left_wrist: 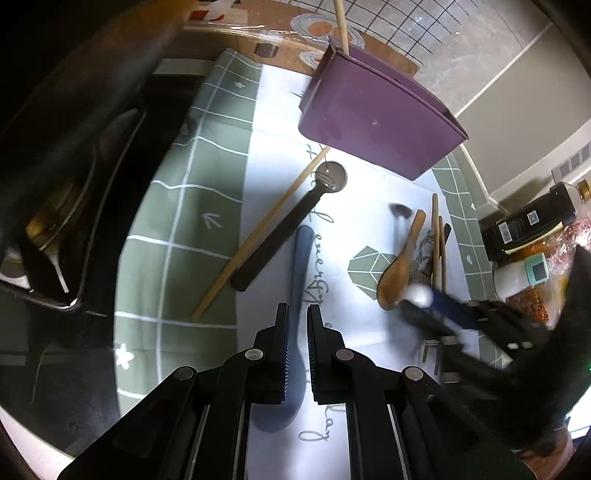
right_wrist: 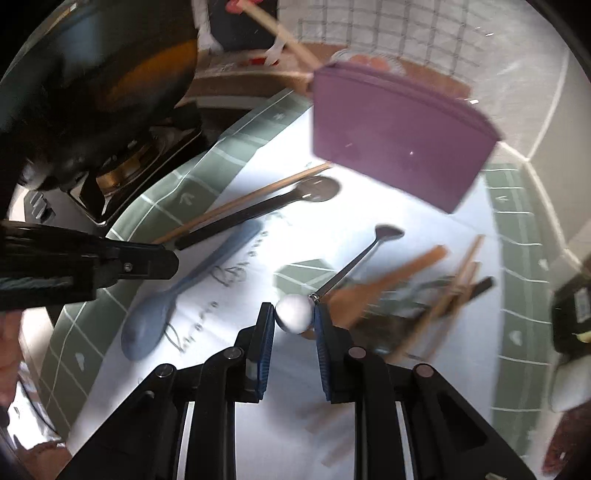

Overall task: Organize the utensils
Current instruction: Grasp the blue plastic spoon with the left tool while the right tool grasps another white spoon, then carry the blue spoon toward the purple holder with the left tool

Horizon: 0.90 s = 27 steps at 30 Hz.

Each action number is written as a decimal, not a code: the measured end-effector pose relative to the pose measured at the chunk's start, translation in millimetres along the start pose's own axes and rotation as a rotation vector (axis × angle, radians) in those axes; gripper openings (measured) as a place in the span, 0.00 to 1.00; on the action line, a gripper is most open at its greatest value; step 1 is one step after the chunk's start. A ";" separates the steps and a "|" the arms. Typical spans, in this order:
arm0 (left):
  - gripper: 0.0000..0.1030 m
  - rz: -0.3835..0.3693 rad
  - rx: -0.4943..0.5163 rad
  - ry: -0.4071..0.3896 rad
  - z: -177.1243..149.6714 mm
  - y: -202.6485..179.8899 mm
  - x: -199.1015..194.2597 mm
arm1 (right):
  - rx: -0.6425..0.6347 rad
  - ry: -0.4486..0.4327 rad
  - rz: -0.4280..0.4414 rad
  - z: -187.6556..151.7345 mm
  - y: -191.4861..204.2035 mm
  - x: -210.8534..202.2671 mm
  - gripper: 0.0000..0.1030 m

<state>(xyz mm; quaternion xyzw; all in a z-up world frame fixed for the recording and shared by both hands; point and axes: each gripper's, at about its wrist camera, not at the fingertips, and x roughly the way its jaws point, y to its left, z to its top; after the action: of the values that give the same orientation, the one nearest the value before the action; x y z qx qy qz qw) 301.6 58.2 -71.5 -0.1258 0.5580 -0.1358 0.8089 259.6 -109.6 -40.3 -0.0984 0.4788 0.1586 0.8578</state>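
We see the left gripper [left_wrist: 297,314] with fingers nearly closed, a narrow gap between them, straddling the handle of the blue spoon [left_wrist: 299,266]. We cannot tell whether the pads actually press the handle or just flank it. The blue spoon lies on the white mat [left_wrist: 273,122], bowl toward the camera, under the gripper body.

The right gripper [right_wrist: 294,314] is partly open, with the round white bowl of a small metal spoon [right_wrist: 295,314] sitting between its blue fingertips [right_wrist: 266,332]; both pads look to be touching the bowl. Its thin shaft runs away from the gripper to a dark flat end. This view is motion-blurred.

Beyond the blue spoon lies a black-handled utensil [left_wrist: 284,236] with a round metal head, and a single wooden chopstick [left_wrist: 258,236] lies alongside it, touching or just beside. On the right side of the mat is a pile: a wooden spoon [left_wrist: 399,269], more chopsticks [left_wrist: 436,240] and dark-handled pieces, overlapping.

A purple holder [left_wrist: 373,114] stands at the far edge of the mat, with one chopstick [left_wrist: 341,22] sticking up out of it. A stove [left_wrist: 74,206] is to the left, bottles and jars [left_wrist: 528,229] to the right.
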 end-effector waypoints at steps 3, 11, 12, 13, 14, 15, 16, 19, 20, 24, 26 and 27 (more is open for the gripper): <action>0.10 0.016 0.025 0.016 6.1 -7.5 11.4 | 0.014 -0.048 -0.025 5.5 -16.7 -23.9 0.19; 0.12 0.133 0.078 0.072 23.5 -19.3 39.1 | 0.050 -0.173 -0.031 46.7 -51.9 -72.7 0.19; 0.12 0.152 0.086 0.079 25.8 -21.8 42.1 | 0.059 -0.177 -0.029 51.2 -54.6 -74.8 0.19; 0.13 0.168 0.101 0.083 28.0 -25.3 43.9 | 0.064 -0.177 -0.026 54.8 -56.1 -76.3 0.19; 0.13 0.183 0.118 0.087 29.7 -28.7 45.6 | 0.071 -0.177 -0.016 60.4 -60.0 -77.6 0.19; 0.13 0.197 0.139 0.095 32.0 -33.1 48.0 | 0.073 -0.178 -0.011 61.6 -63.1 -78.4 0.19; 0.13 0.203 0.150 0.096 33.0 -35.4 49.2 | 0.075 -0.179 -0.006 64.3 -64.8 -79.3 0.19; 0.12 0.227 0.196 0.081 36.7 -43.2 54.1 | 0.066 -0.184 0.003 72.0 -66.6 -78.5 0.19; 0.12 0.222 0.201 0.069 37.1 -44.3 54.0 | 0.060 -0.186 0.006 73.0 -67.0 -78.9 0.19; 0.12 0.149 0.157 -0.048 35.9 -44.1 34.6 | 0.057 -0.192 0.027 71.6 -67.1 -80.3 0.19; 0.12 0.115 0.139 -0.117 35.2 -45.7 15.9 | 0.072 -0.196 0.037 70.0 -68.5 -81.3 0.19; 0.12 0.096 0.130 -0.145 34.8 -46.2 7.3 | 0.077 -0.198 0.045 69.4 -68.7 -82.9 0.19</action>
<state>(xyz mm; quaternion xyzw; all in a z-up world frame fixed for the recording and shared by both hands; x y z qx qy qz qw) 333.1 14.4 -49.4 -0.0558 0.4936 -0.1233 0.8591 298.9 -166.0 67.7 -0.0386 0.3994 0.1684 0.9004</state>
